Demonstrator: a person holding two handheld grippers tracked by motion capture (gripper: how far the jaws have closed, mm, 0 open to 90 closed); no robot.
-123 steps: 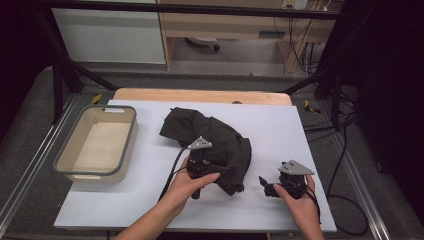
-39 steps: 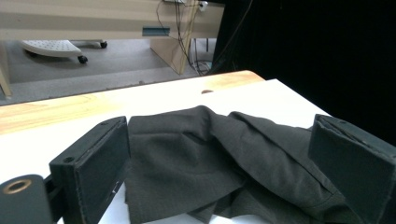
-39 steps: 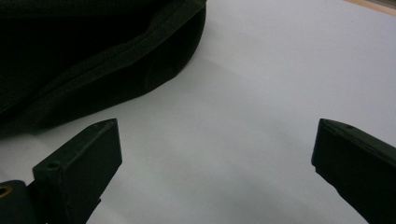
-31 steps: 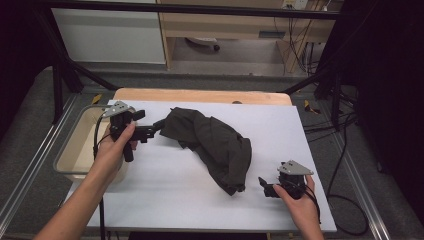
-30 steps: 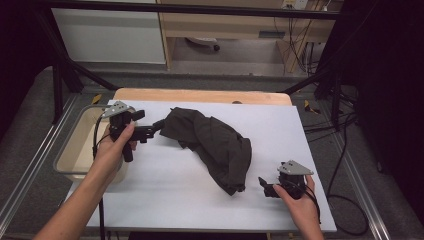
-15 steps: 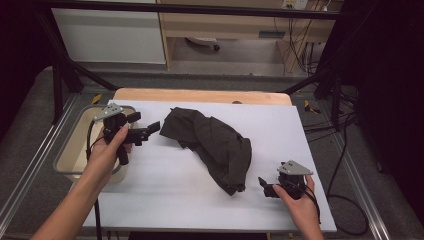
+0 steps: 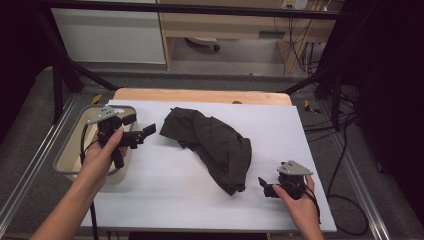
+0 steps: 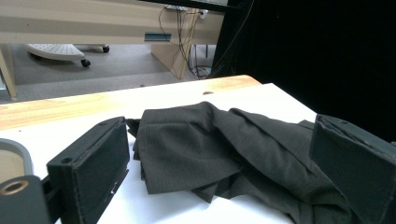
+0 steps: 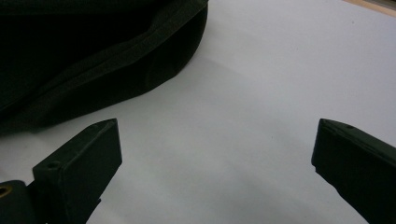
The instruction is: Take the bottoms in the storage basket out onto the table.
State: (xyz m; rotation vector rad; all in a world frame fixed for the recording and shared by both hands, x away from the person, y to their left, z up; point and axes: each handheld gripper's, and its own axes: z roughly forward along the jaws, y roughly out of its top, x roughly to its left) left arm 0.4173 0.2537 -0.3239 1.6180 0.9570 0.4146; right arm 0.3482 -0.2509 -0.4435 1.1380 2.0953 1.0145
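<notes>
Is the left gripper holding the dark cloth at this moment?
No. The left gripper has its jaws wide apart, with the dark cloth lying loose on the table beyond them.

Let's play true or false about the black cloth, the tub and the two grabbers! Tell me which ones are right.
1. The dark cloth lies crumpled on the white table. True.
2. The left gripper is clamped on the cloth. False: its jaws stand open, apart from the cloth, near its left end.
3. The tub sits at the left edge of the table. True.
4. The cloth is inside the tub. False: it lies on the table, to the right of the tub.
5. The right gripper is open, close to the cloth's near end. True.
</notes>
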